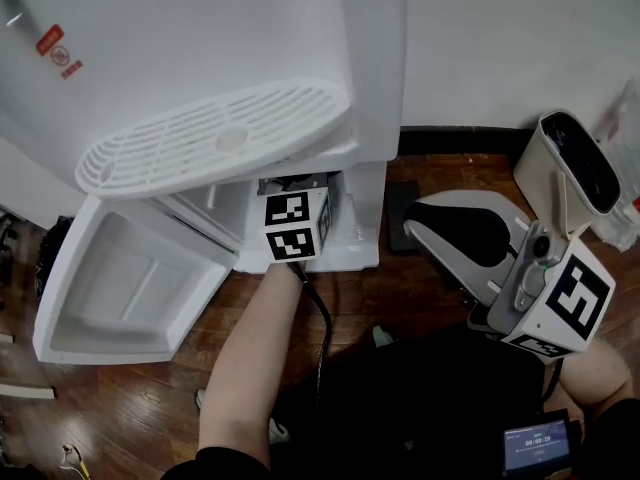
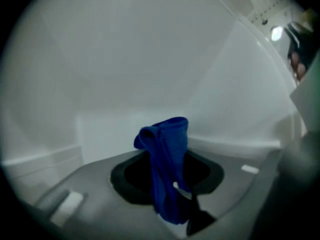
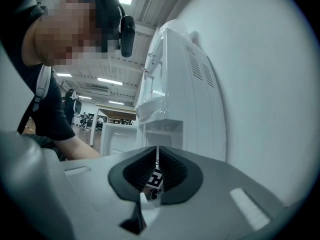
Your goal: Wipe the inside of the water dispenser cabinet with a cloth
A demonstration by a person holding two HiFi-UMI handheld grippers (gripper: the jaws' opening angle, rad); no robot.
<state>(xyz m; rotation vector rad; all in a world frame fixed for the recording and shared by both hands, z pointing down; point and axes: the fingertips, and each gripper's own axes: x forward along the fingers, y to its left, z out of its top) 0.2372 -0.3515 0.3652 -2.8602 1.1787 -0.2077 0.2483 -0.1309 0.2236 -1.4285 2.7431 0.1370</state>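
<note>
The white water dispenser [image 1: 250, 58] stands ahead with its lower cabinet door [image 1: 130, 293] swung open to the left. My left gripper [image 2: 167, 184] reaches into the cabinet, and only its marker cube [image 1: 297, 225] shows in the head view. It is shut on a blue cloth [image 2: 165, 159], which stands up bunched between the jaws in front of the white inner walls [image 2: 150, 74]. My right gripper [image 1: 425, 230] hangs to the right of the dispenser, pointing at its side. Its jaws are shut with nothing between them [image 3: 157, 171].
A slotted drip tray [image 1: 215, 138] juts out above the cabinet opening. A white bin-like thing [image 1: 575, 163] stands on the wooden floor [image 1: 400, 298] at the right. A small screen [image 1: 540, 446] shows at the lower right. The person's arm [image 1: 250, 358] leads to the left gripper.
</note>
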